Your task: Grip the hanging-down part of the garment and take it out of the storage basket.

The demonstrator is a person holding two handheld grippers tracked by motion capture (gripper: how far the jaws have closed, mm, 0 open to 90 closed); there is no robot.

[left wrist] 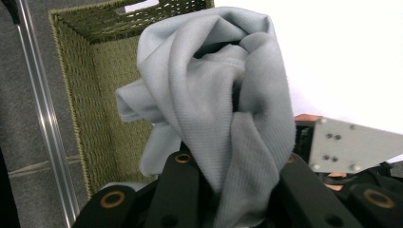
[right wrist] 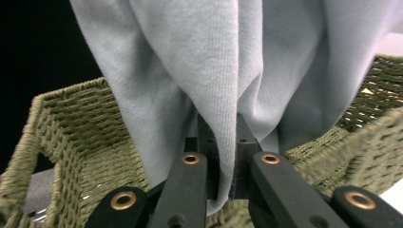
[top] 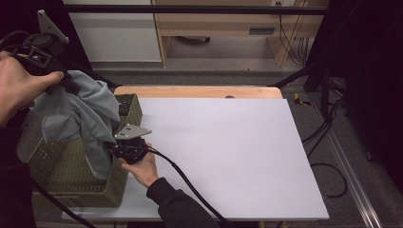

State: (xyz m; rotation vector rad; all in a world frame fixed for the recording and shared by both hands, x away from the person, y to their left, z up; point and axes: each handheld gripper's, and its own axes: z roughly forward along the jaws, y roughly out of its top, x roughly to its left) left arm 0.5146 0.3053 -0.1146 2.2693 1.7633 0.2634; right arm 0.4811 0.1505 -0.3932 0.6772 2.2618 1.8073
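At the far left, the left gripper [top: 42, 52] is raised above the table, clenched on the top of a pale grey-blue knitted cloth garment [top: 81, 118], which hangs from it in loose folds. The lower part of the garment drops toward the olive-green woven wicker basket [top: 71, 183] at the table's left edge; in the left gripper view the cloth bunches between the black jaws with the basket's open inside behind it. Just right of that, the right gripper [top: 119, 151] sits low beside the basket's near wall, its jaws pinched on a hanging fold of the same garment, as the right gripper view shows plainly.

The step in hand looks like lifting the garment out of the basket with both grippers. The next move likely calls for raising both hands together and carrying the cloth rightward, high enough that its trailing end clears the basket rim without snagging.

To the right lies the wide white tabletop sheet [top: 228, 156], with a wooden edge [top: 199, 91] at its far side. Beyond are grey floor, a light wooden furniture frame [top: 223, 28], and black cables [top: 328, 137] at the right.
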